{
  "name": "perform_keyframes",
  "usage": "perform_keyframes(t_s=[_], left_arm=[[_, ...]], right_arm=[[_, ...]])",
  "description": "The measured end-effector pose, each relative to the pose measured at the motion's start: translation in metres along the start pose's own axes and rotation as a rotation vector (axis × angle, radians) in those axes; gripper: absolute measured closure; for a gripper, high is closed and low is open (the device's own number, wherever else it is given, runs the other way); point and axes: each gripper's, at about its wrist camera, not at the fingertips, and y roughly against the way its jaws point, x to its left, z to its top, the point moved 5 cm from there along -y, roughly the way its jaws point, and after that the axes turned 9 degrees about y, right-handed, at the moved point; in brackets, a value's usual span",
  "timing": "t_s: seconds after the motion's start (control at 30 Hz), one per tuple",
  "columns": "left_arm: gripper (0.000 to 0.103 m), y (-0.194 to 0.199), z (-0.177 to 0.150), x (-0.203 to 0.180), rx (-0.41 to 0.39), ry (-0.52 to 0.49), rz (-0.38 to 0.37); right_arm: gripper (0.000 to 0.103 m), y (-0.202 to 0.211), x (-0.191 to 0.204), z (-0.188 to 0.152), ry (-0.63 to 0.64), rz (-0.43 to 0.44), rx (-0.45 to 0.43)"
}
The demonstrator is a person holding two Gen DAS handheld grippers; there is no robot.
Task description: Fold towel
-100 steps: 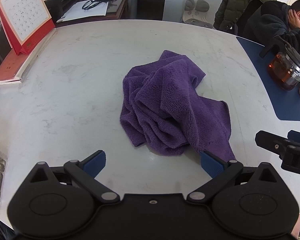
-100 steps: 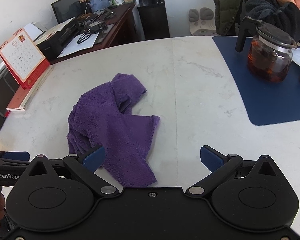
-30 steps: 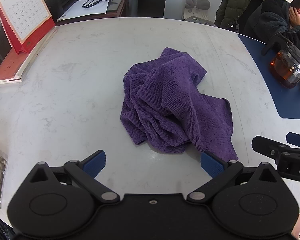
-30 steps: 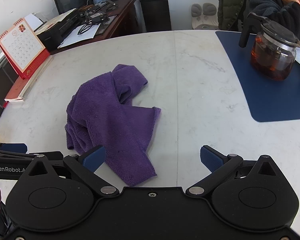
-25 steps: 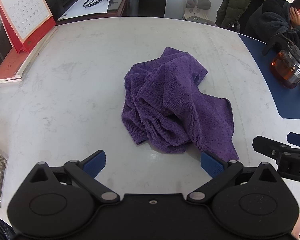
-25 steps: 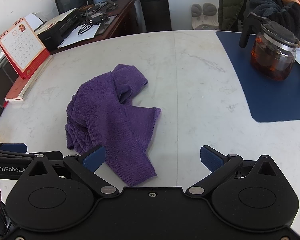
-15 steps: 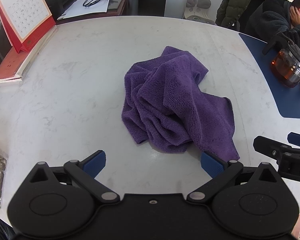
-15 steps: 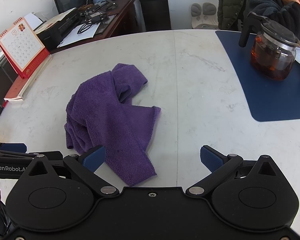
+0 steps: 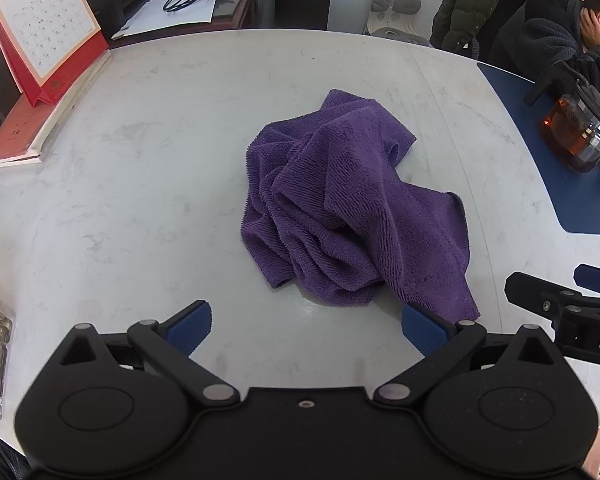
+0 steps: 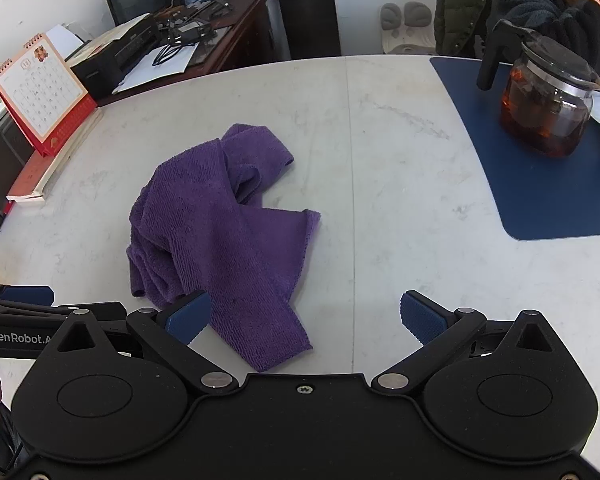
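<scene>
Towel point(image 9: 340, 208): purple, lying crumpled in a loose heap near the middle of the table point(image 9: 140, 160), one long flap trailing toward the near edge; no fold begun. Against the earlier views its creases and outline are lying just as they were, and it is only shifting slightly in frame as both cameras are creeping forward and down. Left gripper point(image 9: 306, 324): standing wide open, holding nothing, hovering short of the heap with its right pad close by the trailing flap's corner. Right gripper point(image 10: 305, 316): likewise spread wide and empty, its left pad hanging over the flap's edge. Judgement: the approach is barely advancing; the cloth will need spreading flat before folding. Outward: calendar point(image 9: 40, 28) at far left; teapot point(image 10: 544, 112) on blue mat point(image 10: 540, 200) at right, a seated person behind it.
</scene>
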Motion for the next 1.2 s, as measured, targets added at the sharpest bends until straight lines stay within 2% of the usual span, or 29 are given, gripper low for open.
perform_keyframes(t_s=[0.27,0.4,0.47,0.53,0.63,0.7,0.73,0.8,0.93,1.0,1.07,1.13,1.17,1.2], left_arm=[[0.001,-0.003,-0.004,0.0,0.017,0.038,0.009],[0.001,0.002,-0.003,0.014,-0.008,0.137,-0.02],[0.001,0.007,-0.001,0.021,-0.048,0.183,-0.047],[0.001,0.018,0.004,0.027,-0.131,0.224,-0.056],[0.001,0.029,0.009,0.028,-0.234,0.21,0.002],[0.001,0.031,0.011,0.028,-0.239,0.21,0.041],[0.001,0.031,0.011,0.029,-0.24,0.216,0.064],[0.001,0.031,0.011,0.032,-0.211,0.248,0.093],[0.001,0.025,0.018,0.049,-0.113,0.346,0.045],[0.001,0.03,0.03,0.051,-0.155,0.306,0.056],[0.001,0.035,0.051,0.049,-0.224,0.233,0.055],[0.001,0.031,0.068,0.047,-0.258,0.188,0.034],[0.001,0.027,0.077,0.046,-0.266,0.171,0.021],[0.001,0.02,0.089,0.044,-0.272,0.143,-0.003]], right_arm=[[0.0,-0.004,-0.002,-0.002,0.01,0.018,0.019],[0.0,-0.005,-0.009,0.002,0.009,0.038,0.009],[0.0,0.002,-0.015,0.011,0.008,0.061,-0.06],[0.0,0.016,-0.021,0.025,0.024,0.108,-0.178],[0.0,0.027,-0.028,0.038,0.045,0.179,-0.327],[0.0,0.02,-0.032,0.039,0.046,0.217,-0.341],[0.0,0.015,-0.033,0.039,0.046,0.234,-0.335],[0.0,-0.008,-0.035,0.034,0.043,0.273,-0.26],[0.0,-0.036,-0.026,0.027,0.085,0.329,-0.175],[0.0,-0.046,-0.019,0.027,0.117,0.351,-0.155],[0.0,-0.039,-0.012,0.039,0.145,0.362,-0.226],[0.0,-0.027,-0.008,0.053,0.179,0.383,-0.326],[0.0,-0.025,-0.008,0.061,0.201,0.383,-0.354],[0.0,-0.027,-0.007,0.066,0.225,0.373,-0.348]])
